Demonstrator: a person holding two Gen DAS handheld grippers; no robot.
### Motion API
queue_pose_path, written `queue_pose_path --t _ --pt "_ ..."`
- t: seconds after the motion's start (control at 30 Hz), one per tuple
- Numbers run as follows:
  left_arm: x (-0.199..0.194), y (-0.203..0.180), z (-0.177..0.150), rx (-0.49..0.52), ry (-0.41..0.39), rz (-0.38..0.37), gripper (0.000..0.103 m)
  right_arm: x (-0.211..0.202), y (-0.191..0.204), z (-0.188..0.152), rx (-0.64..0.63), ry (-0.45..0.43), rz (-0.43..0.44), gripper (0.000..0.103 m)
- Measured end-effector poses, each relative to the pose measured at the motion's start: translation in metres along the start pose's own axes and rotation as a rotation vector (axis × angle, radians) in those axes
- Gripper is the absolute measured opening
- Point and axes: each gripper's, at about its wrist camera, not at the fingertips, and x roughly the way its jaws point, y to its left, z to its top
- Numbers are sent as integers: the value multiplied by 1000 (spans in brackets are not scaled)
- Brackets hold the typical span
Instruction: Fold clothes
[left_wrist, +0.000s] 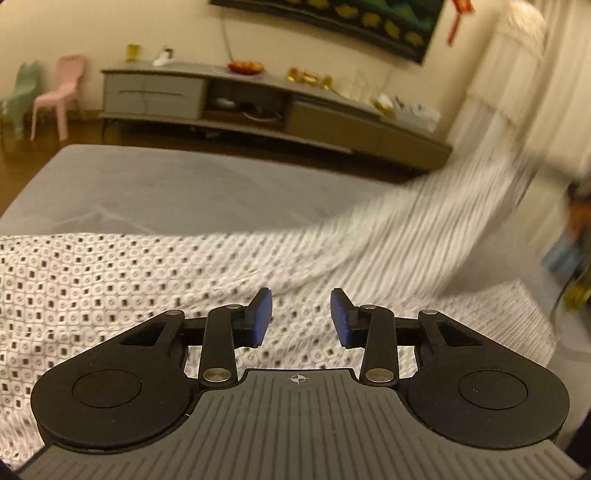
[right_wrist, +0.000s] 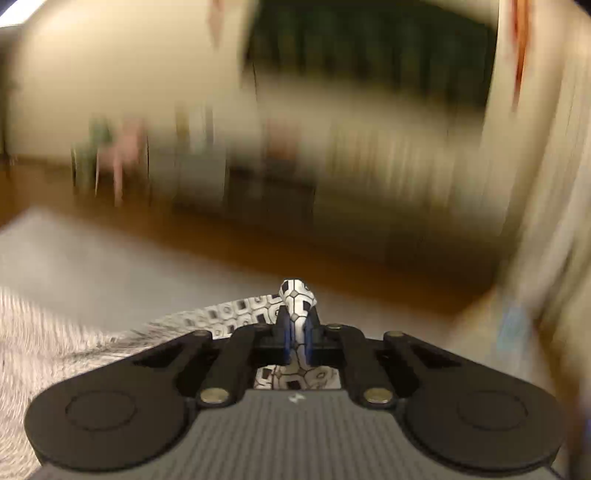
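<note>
A white garment (left_wrist: 122, 280) printed with small dark squares lies spread over the grey bed (left_wrist: 184, 184). In the left wrist view its right part rises off the bed as a blurred streak towards the upper right. My left gripper (left_wrist: 301, 317) hovers over the cloth with a clear gap between its blue pads (left_wrist: 263, 317) and nothing between them. In the right wrist view, my right gripper (right_wrist: 298, 328) is shut on a bunched fold of the garment (right_wrist: 295, 295), which sticks up past the fingertips and trails off to the left. That view is heavily blurred.
A long grey TV cabinet (left_wrist: 258, 107) with small items on top stands along the far wall beyond a wooden floor. A pink chair (left_wrist: 59, 92) and a green chair (left_wrist: 18, 99) stand at the far left. Pale curtains (left_wrist: 517, 92) hang at the right.
</note>
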Motion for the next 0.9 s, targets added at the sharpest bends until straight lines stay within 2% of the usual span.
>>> queue_pose_path --t 0.07,0.1,0.13,0.2,0.27,0.3,0.4,0.43,0.5,0.57,0.63,0.7,0.73,0.77,0.83,0.87,0.9 --pt "20 4 -16 -26 77 -28 25 -40 13 -13 -186 -144 -73 8" --pt "30 8 -24 -39 123 -25 25 -48 20 -29 -267 -141 -93 8" --pt "36 13 -30 -53 162 -16 23 -45 25 -54 -336 -71 -97 8" --pt "38 21 -34 -76 183 -30 23 -38 36 -112 -447 91 -59 8" --pt "37 28 -32 -96 178 -41 23 -34 43 -163 -493 246 -11 8" --pt "35 29 -31 -103 175 -39 23 -34 45 -178 -489 294 3 8" --pt "36 31 -30 -103 176 -18 23 -36 46 -203 -429 398 28 12" --pt "38 32 -31 -101 183 -11 23 -36 43 -201 -382 412 26 17" --pt "41 33 -33 -97 196 2 23 -34 28 -189 -218 428 42 27" --pt "43 32 -34 -85 202 9 24 -27 7 -181 -15 451 57 53" --pt "43 28 -35 -59 200 19 26 -13 -20 -178 183 480 65 56" --pt "43 25 -36 -42 200 20 26 8 -40 -188 307 538 74 55" --pt "43 23 -37 -36 200 19 26 19 -44 -191 346 574 82 52" --pt "44 23 -37 -33 202 22 26 31 -44 -195 361 616 88 36" --pt "46 22 -37 -26 205 28 26 42 -41 -191 336 633 112 15" --pt "47 22 -38 -25 207 32 26 47 -39 -186 317 630 126 10" --pt "47 24 -37 -39 202 30 25 46 -37 -177 298 609 131 10"
